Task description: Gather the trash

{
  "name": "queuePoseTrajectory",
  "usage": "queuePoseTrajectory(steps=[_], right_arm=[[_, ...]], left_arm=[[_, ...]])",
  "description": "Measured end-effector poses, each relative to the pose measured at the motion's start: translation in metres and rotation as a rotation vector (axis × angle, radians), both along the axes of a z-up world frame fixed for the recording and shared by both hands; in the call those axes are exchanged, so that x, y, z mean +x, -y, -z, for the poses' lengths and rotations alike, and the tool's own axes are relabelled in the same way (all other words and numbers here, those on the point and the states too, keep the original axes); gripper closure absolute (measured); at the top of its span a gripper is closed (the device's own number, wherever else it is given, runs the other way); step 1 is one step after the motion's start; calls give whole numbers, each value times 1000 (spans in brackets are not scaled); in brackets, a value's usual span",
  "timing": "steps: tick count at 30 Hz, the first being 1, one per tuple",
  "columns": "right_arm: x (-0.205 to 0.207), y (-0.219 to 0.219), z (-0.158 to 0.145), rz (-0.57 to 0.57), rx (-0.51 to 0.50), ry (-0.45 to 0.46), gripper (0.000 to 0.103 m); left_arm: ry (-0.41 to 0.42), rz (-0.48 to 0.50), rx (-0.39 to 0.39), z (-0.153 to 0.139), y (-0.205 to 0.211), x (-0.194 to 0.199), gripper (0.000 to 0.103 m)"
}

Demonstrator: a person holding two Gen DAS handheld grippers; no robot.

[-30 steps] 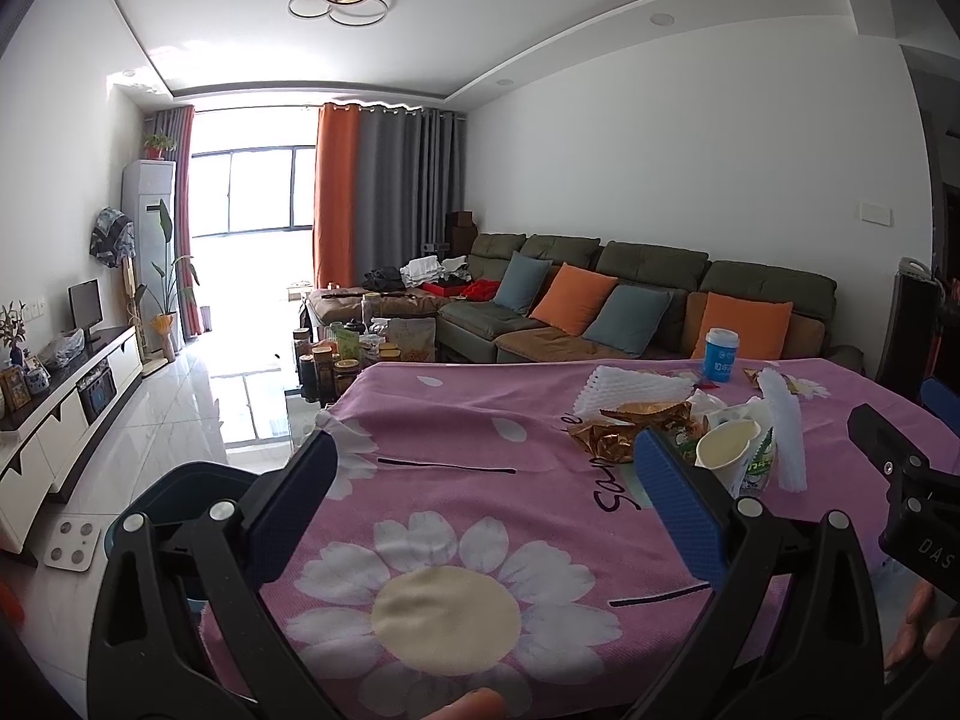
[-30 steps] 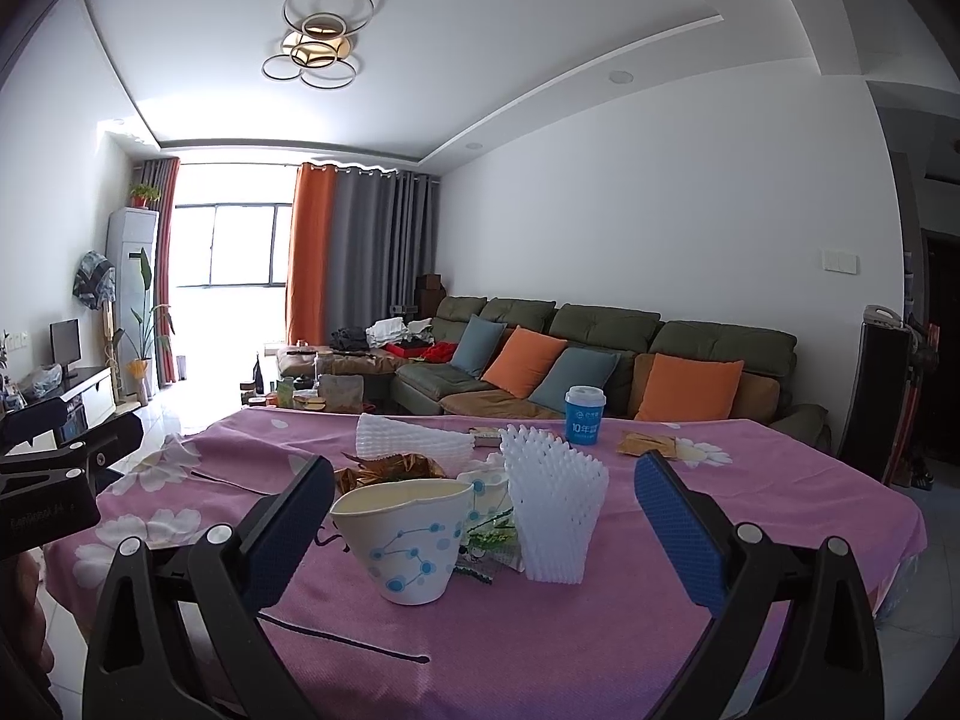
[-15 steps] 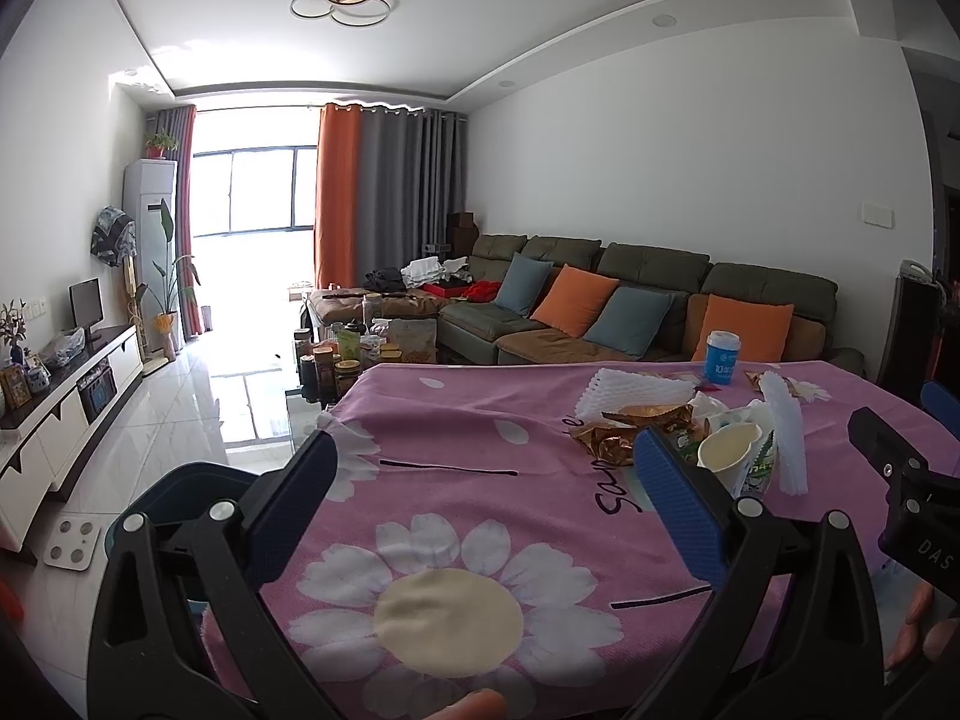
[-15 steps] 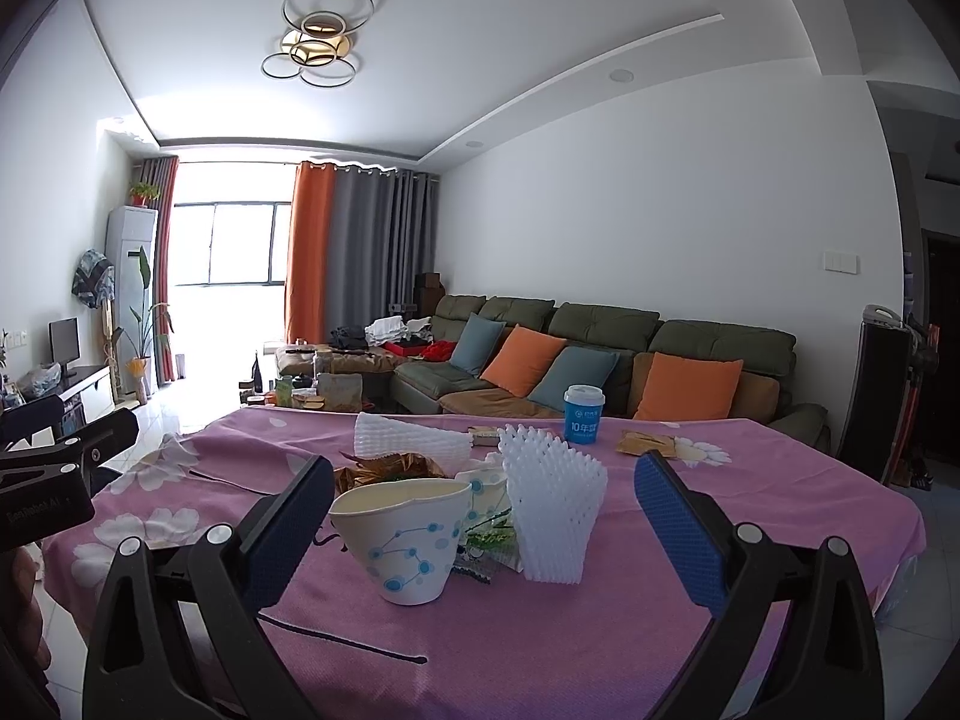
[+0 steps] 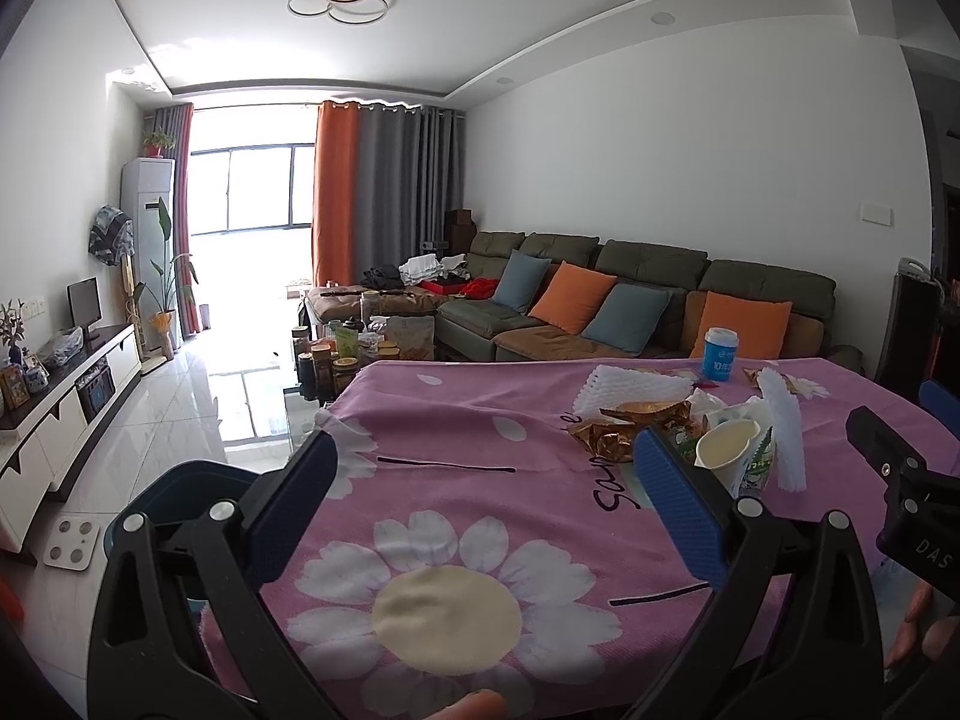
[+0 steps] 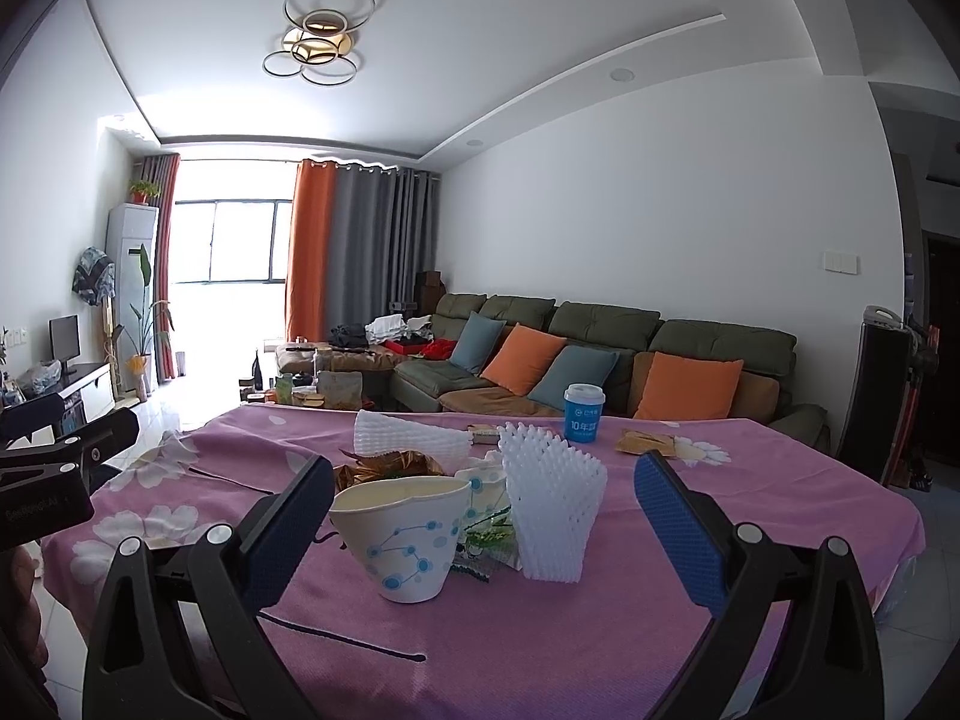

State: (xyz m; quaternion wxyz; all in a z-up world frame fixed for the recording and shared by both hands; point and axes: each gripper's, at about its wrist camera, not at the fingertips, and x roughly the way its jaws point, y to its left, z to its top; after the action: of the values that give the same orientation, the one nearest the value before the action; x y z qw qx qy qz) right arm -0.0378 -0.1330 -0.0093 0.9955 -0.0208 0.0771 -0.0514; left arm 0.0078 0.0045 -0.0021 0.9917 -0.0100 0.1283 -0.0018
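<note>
From the left wrist, the left gripper [image 5: 486, 480] hangs wide open and empty above a pink floral tablecloth [image 5: 480, 504]; the trash pile [image 5: 684, 426] sits off to its right, a dark bin [image 5: 180, 483] below the table's left edge. "DAS" shows on the other tool.

From the right wrist, the right gripper [image 6: 483, 501] gapes empty, the crumpled paper cup [image 6: 408, 531] just ahead beside white foam netting [image 6: 549, 510]. Best approach, likely: straddle the cup's rim and close gently, since thin paper buckles. A blue cup [image 6: 583, 413] reads "10年".
</note>
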Motion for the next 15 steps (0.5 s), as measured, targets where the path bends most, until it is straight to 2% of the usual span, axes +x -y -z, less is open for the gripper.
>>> queuePoseTrajectory(steps=[15], right_arm=[[0,0,-1,-5,-3,-5,7]], left_arm=[[-24,-1,-35,-1,-6,1,5]])
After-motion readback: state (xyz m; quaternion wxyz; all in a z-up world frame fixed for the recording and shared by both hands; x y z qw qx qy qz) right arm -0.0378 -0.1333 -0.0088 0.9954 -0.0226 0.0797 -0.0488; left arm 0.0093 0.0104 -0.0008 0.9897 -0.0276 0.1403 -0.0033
